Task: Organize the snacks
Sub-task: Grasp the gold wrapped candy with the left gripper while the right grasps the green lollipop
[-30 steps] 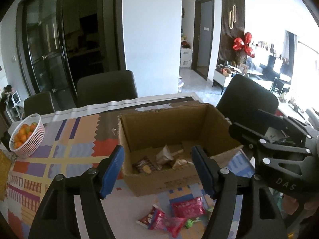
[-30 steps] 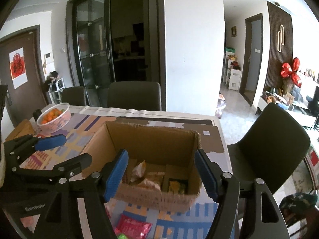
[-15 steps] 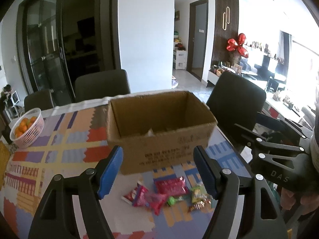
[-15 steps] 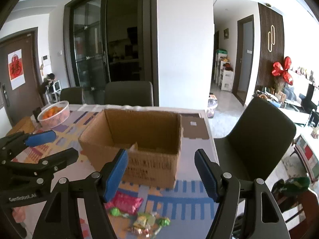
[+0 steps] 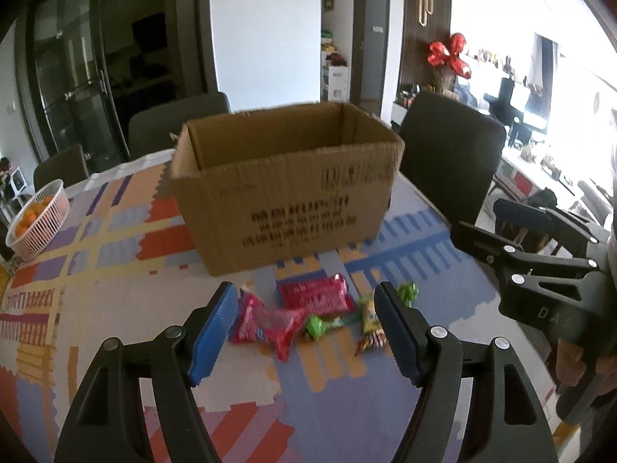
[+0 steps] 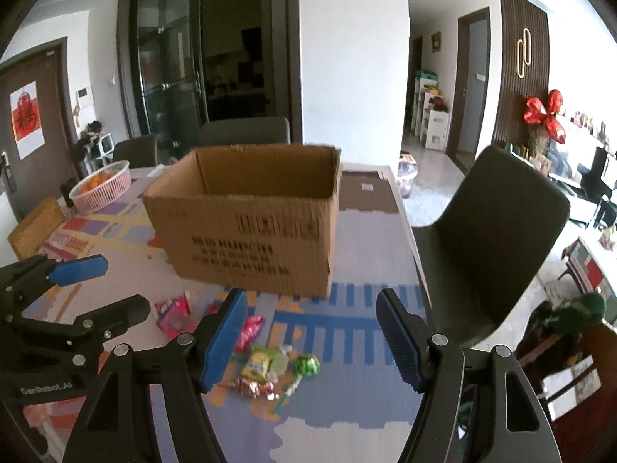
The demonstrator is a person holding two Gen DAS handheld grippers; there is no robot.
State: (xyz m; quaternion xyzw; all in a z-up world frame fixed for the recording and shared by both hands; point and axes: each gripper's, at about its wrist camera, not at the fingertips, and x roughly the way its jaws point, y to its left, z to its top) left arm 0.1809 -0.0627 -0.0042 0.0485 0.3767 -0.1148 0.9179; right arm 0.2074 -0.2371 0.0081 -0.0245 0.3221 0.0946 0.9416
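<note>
Right now both claws are low in front of the cardboard box (image 5: 285, 189), which stands open-topped on the patterned surface (image 5: 115, 231) so wrappers can be dropped in from above. My left claw (image 5: 304, 332) is spread, nothing between its blue pads, and it frames the loose snacks: the red flat packet (image 5: 314, 295), a pink wrapper (image 5: 266, 322) and a green candy (image 5: 318, 324) lying just short of the box. My right claw (image 6: 312, 337) is spread too and empty, hanging over the yellow-green sweets (image 6: 266, 366) at the near edge of that scatter. I judge the pile sits apart from the box because it is yet to be sorted. A basket of oranges (image 5: 36, 223) sits well apart.
</note>
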